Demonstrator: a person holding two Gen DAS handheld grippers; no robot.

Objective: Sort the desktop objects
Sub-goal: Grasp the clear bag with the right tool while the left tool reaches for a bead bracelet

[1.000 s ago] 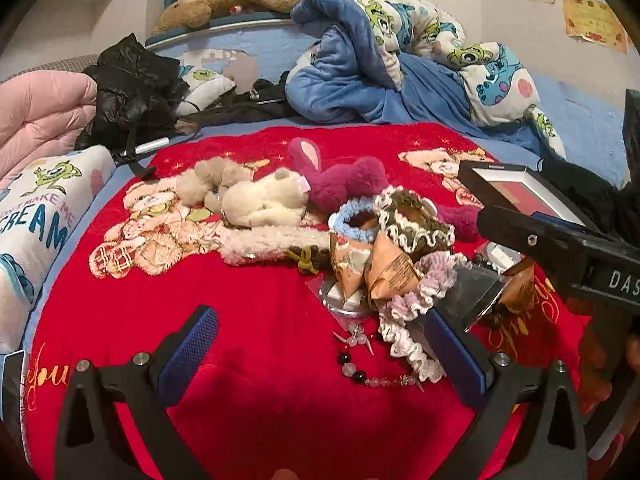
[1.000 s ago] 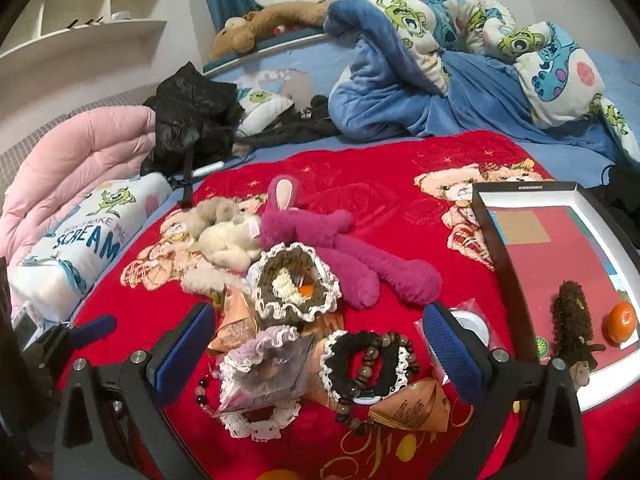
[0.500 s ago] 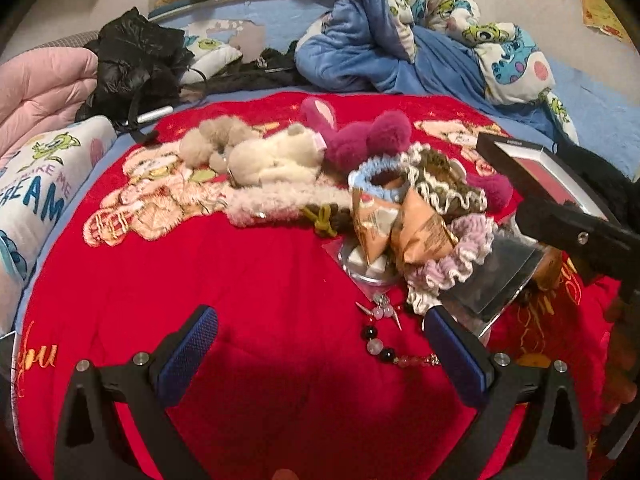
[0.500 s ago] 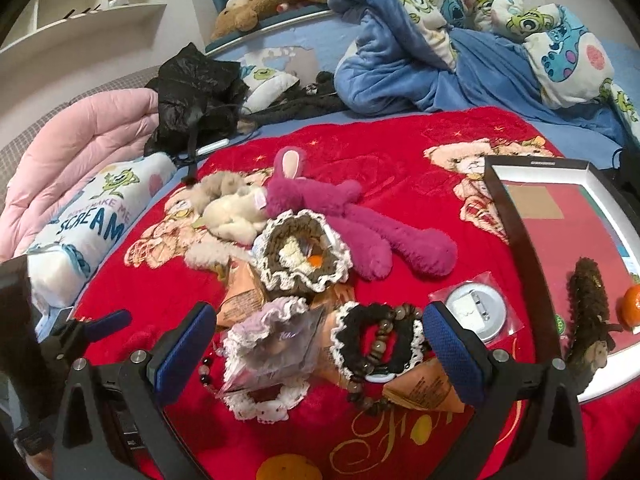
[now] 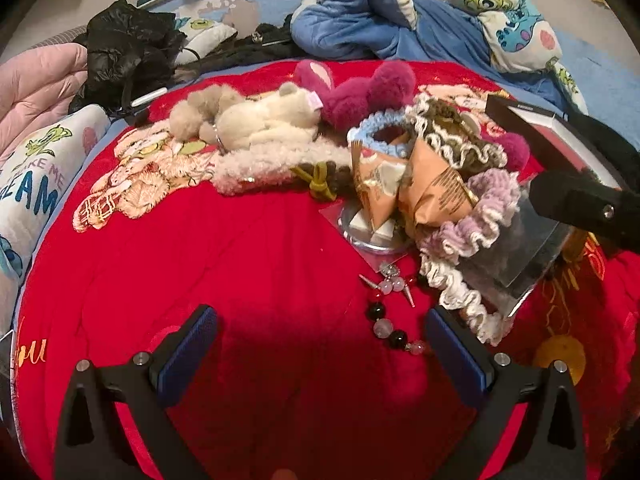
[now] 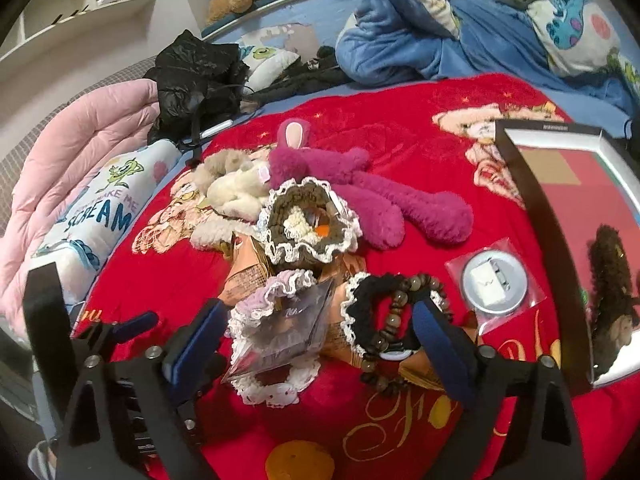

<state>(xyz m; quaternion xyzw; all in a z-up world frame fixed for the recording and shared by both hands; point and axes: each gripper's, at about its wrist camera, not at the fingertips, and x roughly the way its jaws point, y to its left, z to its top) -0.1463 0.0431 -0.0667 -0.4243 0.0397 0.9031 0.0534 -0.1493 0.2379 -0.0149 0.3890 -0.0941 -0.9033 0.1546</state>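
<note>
A heap of small things lies on a red blanket (image 5: 224, 264): a purple and white frilled scrunchie with a clear packet (image 6: 280, 320), a black scrunchie with a wooden bead bracelet (image 6: 396, 312), a brown frilled scrunchie (image 6: 308, 220), tan snack packets (image 5: 432, 192), a crystal bead bracelet (image 5: 390, 312) and a round badge in a bag (image 6: 494, 282). My right gripper (image 6: 316, 344) is open and straddles the purple scrunchie and clear packet. My left gripper (image 5: 322, 354) is open and empty over bare blanket, with the bead bracelet just inside its right finger.
A black-rimmed tray (image 6: 524, 184) at the right holds a dark fuzzy toy (image 6: 612, 272). A magenta plush (image 6: 360, 192) and a cream plush (image 6: 236, 192) lie behind the heap. Pillows, a pink quilt (image 6: 80, 152) and blue bedding (image 6: 440, 32) ring the blanket.
Both grippers have moved forward and down toward the heap. The right gripper's fingers now sit on either side of the purple scrunchie and clear packet. Both stay open.
</note>
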